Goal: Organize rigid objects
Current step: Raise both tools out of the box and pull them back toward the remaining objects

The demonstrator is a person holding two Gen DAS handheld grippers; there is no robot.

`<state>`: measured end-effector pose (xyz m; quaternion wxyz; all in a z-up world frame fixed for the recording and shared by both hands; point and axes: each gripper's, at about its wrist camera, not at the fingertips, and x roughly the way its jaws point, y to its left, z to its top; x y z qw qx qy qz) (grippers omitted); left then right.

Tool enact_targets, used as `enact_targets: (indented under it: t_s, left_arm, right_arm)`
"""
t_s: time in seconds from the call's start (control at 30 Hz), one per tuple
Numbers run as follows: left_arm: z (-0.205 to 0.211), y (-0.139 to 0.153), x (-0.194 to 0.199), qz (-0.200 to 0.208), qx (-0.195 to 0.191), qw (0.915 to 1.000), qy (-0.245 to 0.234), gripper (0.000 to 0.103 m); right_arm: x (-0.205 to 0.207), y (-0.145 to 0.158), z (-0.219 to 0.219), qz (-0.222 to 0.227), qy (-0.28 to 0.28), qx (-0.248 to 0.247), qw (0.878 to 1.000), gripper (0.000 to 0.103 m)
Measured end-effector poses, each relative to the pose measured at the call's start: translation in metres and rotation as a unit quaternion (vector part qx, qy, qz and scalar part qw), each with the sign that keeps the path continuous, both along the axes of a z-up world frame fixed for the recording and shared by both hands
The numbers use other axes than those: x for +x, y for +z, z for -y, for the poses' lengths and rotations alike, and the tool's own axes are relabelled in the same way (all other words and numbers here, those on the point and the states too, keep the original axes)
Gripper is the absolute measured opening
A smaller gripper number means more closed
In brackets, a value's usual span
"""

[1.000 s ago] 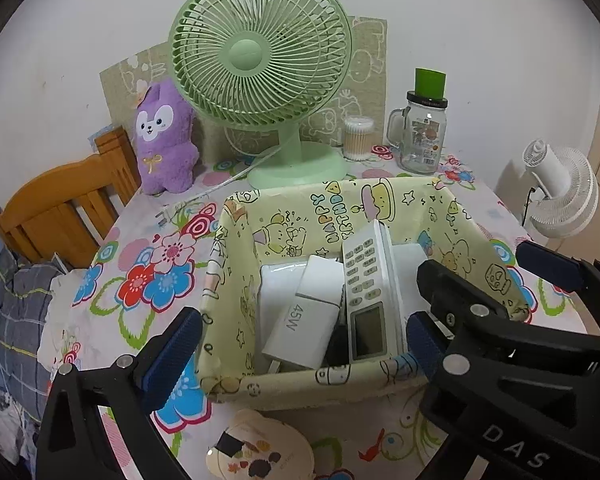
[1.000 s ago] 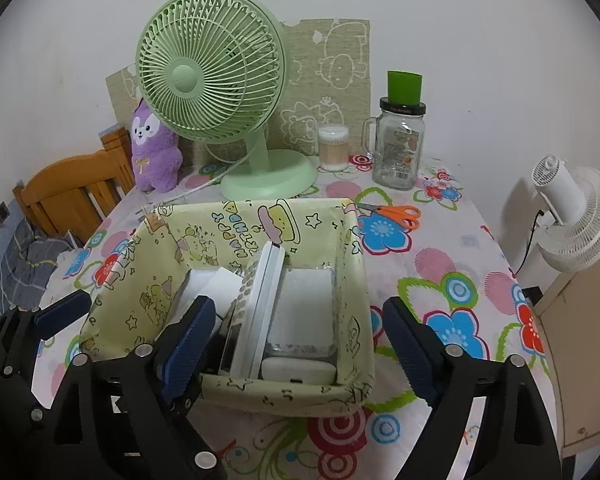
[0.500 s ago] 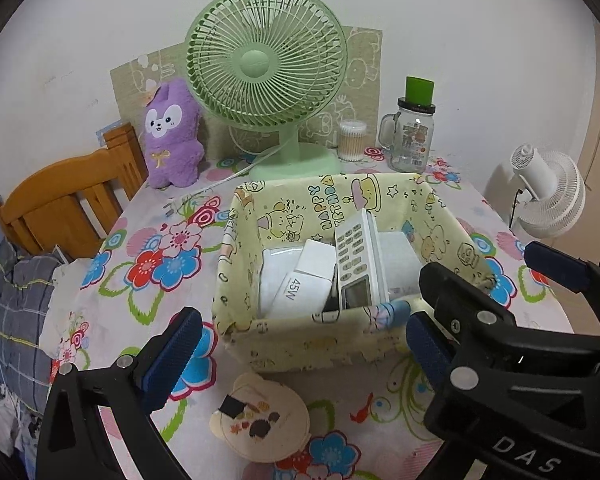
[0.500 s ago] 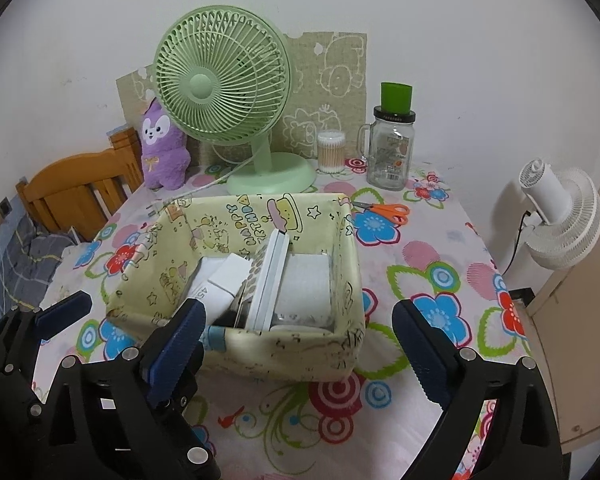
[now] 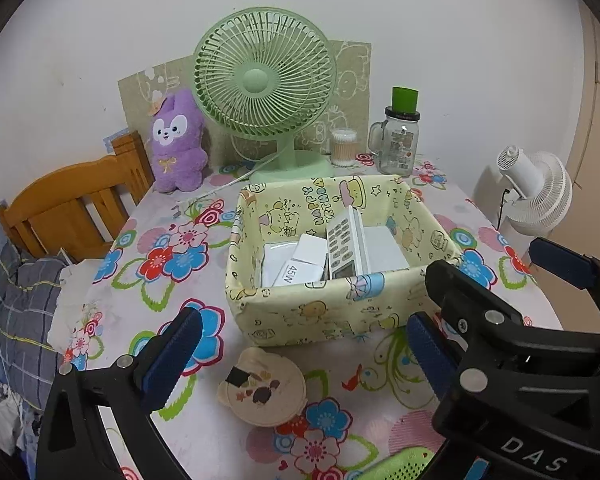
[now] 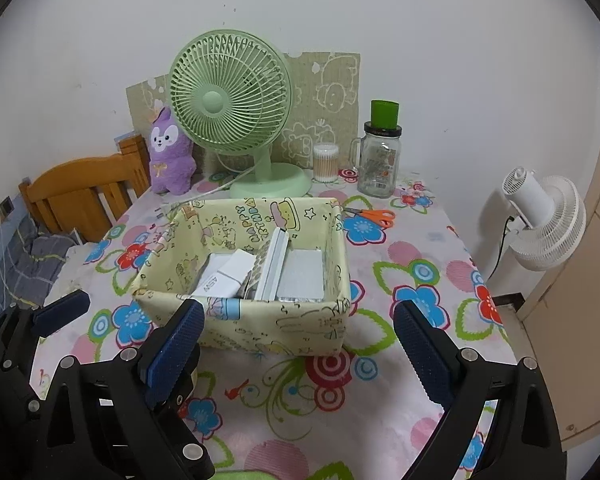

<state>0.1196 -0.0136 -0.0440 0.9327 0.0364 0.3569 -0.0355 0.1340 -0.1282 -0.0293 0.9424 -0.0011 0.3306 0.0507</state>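
Observation:
A yellow cartoon-print fabric basket stands mid-table. Inside it lie a white remote control on edge, a white 45W charger and flat white boxes. My left gripper is open and empty, held back in front of the basket. My right gripper is open and empty, also in front of the basket. A round beige bear-shaped lid lies on the table between my left gripper's fingers.
A green desk fan, a purple plush toy, a cotton-swab jar and a glass mug jar stand along the back wall. Orange scissors lie right of the basket. A wooden chair stands left, a white fan right.
Both grippers have pulled back and up, away from the basket; it now looks smaller and farther. The beige lid has come fully into the left wrist view.

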Motion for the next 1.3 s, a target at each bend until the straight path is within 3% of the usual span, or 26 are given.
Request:
enact_targets:
  t_s: [0.6, 1.3]
  left_arm:
    - [-0.001, 0.007, -0.041, 0.017, -0.001, 0.9998, -0.003, 0.103]
    - [-0.01, -0.01, -0.081, 0.025, -0.002, 0.9996, -0.009, 0.103]
  right_arm:
    - [-0.05, 0.013, -0.001, 0.024, 0.006, -0.013, 1.0, 0.097]
    - [-0.094, -0.001, -0.008, 0.029, 0.013, -0.015, 0.999, 0.097]
